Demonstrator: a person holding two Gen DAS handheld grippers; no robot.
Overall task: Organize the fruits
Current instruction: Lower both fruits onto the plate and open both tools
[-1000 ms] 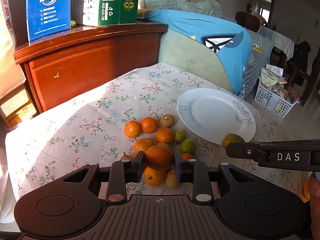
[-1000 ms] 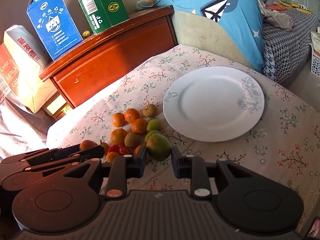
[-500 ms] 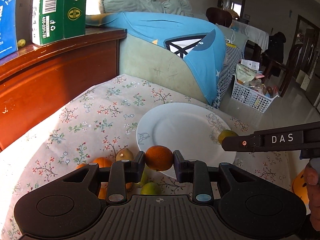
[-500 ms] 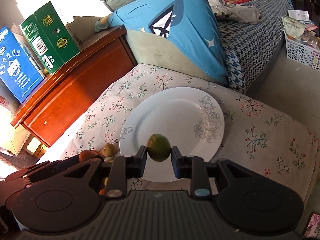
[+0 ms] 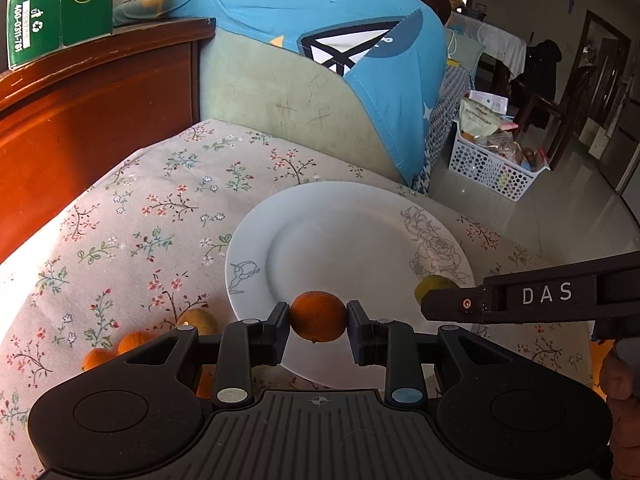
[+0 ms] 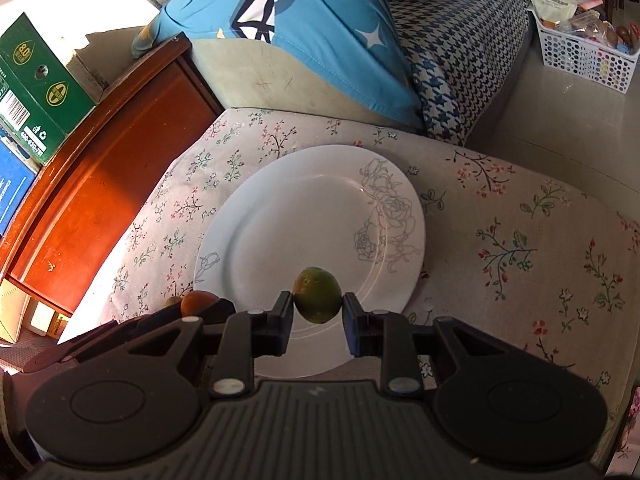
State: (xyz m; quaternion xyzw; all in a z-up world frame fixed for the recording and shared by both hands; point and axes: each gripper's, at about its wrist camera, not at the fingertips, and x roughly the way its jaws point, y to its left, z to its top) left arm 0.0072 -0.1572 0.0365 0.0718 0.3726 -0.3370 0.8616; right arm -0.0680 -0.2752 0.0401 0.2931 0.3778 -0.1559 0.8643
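Readable writing: "DAS" in white on the black side of the right gripper (image 5: 440, 300), seen from the left wrist; green carton (image 5: 60, 4) on the wooden cabinet (image 5: 92, 120) carries a barcode, a recycling mark, digits that look like "400-0311-781" and a round yellow-green logo; from the right wrist that logo reads roughly "80". A blue box (image 6: 12, 192) beside the carton, print too small to read. Left gripper (image 5: 318, 322) pinches an orange (image 5: 318, 316), pads pressed on both sides, held over the near rim of the plate (image 5: 352, 216). Right gripper pinches a green fruit (image 6: 318, 294) the same way, over the plate's near part; whether either fruit touches the plate cannot be told. Plate white, with grey line-drawn roses on one side and a small sketch on the other. It lies on a floral cloth (image 5: 160, 208), pale with pink and green sprigs. More oranges (image 5: 132, 342) and a tan fruit (image 5: 198, 318) lie on the cloth left of the plate. Beyond: pale green sofa arm with a blue cushion (image 5: 320, 28), houndstooth cover (image 6: 460, 52), white perforated basket (image 5: 488, 168) of packets on a glossy tiled floor, dark chairs farther off. Sunlight strong on the cabinet side.
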